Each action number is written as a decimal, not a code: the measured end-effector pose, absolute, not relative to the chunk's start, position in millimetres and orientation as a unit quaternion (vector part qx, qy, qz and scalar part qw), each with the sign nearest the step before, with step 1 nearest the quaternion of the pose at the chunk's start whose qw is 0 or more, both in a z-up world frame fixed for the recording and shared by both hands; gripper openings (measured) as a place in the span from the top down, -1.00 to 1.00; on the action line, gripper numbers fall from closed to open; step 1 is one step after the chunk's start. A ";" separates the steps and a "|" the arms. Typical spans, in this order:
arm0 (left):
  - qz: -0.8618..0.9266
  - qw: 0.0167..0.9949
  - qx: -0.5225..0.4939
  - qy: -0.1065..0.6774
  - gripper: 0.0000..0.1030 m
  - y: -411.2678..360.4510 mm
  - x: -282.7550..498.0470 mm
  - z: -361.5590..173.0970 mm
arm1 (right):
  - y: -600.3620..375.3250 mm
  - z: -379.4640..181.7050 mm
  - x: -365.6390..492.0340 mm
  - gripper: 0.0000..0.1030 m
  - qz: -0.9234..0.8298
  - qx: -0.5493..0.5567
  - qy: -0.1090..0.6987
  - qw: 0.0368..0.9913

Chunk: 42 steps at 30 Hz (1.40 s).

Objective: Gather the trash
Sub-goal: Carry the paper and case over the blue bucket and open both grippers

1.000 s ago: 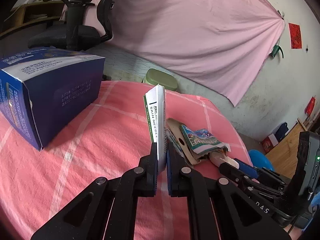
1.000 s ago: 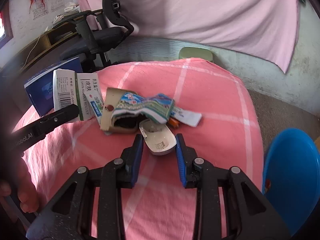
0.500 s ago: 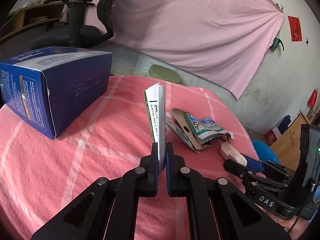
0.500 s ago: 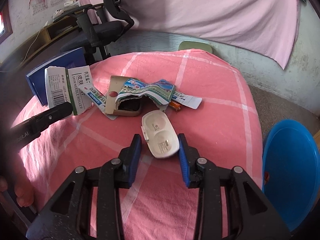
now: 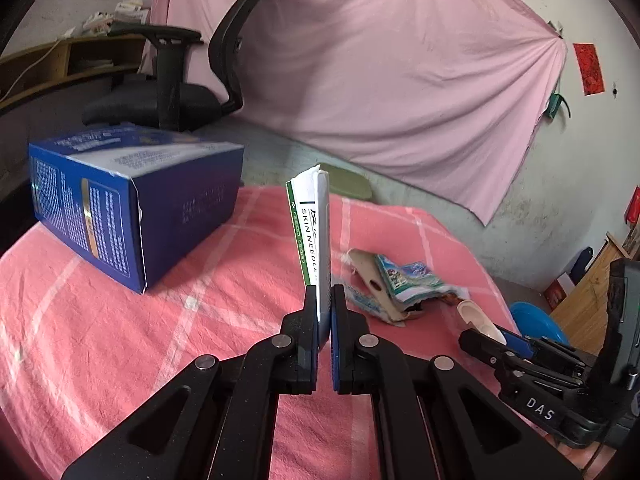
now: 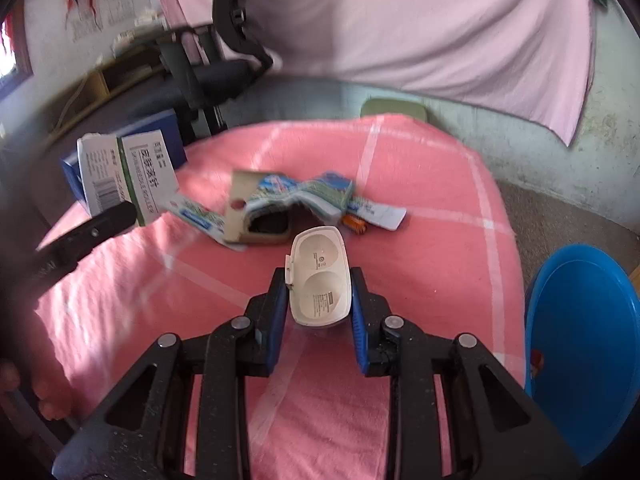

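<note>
While a pink checked cloth [image 6: 420, 208] covers the whole table under both tools, one blue bin [image 6: 588, 344] stands off the table's edge, to the right of the right gripper [image 6: 319, 292]. One large dark blue box [image 5: 132, 204] lies on the cloth ahead and to the left of the left gripper [image 5: 324, 308]. Ahead of the right gripper sits one heap of crumpled packaging [image 6: 288, 204], a torn tan carton with a printed wrapper over it and a small orange item [image 6: 354, 225] at its right side, near but apart from the tool.

One flattened white and green carton [image 5: 314, 232] stands upright between the left gripper's fingers, which are pressed nearly together on its lower edge; in the right wrist view it hangs above the cloth to the left of the heap.

One small white plastic case [image 6: 320, 276] sits between the right gripper's blue pads [image 6: 360, 320]. Those jaws are closing, and both pads appear to touch the case's sides, its far end pointing toward the heap.
</note>
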<state>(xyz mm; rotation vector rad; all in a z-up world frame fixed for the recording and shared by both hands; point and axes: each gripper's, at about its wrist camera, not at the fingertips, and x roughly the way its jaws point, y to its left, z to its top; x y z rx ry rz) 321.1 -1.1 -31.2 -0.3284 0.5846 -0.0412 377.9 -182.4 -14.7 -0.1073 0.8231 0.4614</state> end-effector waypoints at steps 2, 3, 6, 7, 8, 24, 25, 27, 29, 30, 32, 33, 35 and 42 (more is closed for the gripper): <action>-0.024 0.949 -0.163 0.269 0.95 -1.8 315.2 -27.8 | -187.4 -7.8 371.4 0.13 0.226 -0.038 0.375 0.898; -0.026 0.952 -0.163 0.258 0.95 -2.7 312.4 -25.7 | -189.3 -5.5 369.3 0.13 0.227 -0.033 0.367 0.901; -0.030 0.958 -0.156 0.237 0.95 -7.8 307.5 -21.3 | -194.7 2.3 363.6 0.13 0.229 -0.019 0.341 0.911; -0.033 0.961 -0.154 0.228 0.95 -9.4 305.1 -20.2 | -196.2 4.5 362.1 0.13 0.230 -0.015 0.334 0.914; -0.036 0.963 -0.151 0.221 0.94 -11.3 303.1 -18.9 | -198.1 6.9 359.6 0.13 0.230 -0.011 0.324 0.918; -0.105 0.989 -0.070 0.076 0.94 -73.4 285.0 20.9 | -245.3 64.1 311.8 0.13 0.168 0.048 0.094 0.980; -0.108 0.990 -0.065 0.070 0.94 -78.5 285.4 24.5 | -251.8 68.3 308.2 0.13 0.156 0.048 0.081 0.983; -0.126 0.988 -0.065 0.066 0.94 -88.2 289.0 32.0 | -259.6 72.5 304.3 0.13 0.140 0.051 0.066 0.987; -0.140 0.985 -0.067 0.070 0.94 -99.0 291.8 38.5 | -272.6 77.6 299.6 0.13 0.120 0.058 0.052 0.990; -0.153 0.984 -0.066 0.070 0.94 -108.6 292.9 42.9 | -278.2 79.4 297.6 0.13 0.112 0.059 0.048 0.991; -0.173 0.981 -0.060 0.068 0.94 -123.2 295.9 49.0 | -291.7 82.9 293.5 0.13 0.082 0.055 0.044 0.994; -0.190 0.978 -0.057 0.070 0.94 -134.5 298.4 53.5 | -296.5 83.6 290.0 0.13 0.073 0.054 0.043 0.995; -0.223 0.969 -0.055 0.085 0.94 -150.9 307.1 59.1 | -312.0 83.6 287.5 0.13 0.047 0.058 0.044 0.996; -0.288 0.942 -0.036 0.171 0.93 -211.9 337.0 61.9 | -360.2 74.8 288.2 0.13 -0.027 0.085 0.078 0.993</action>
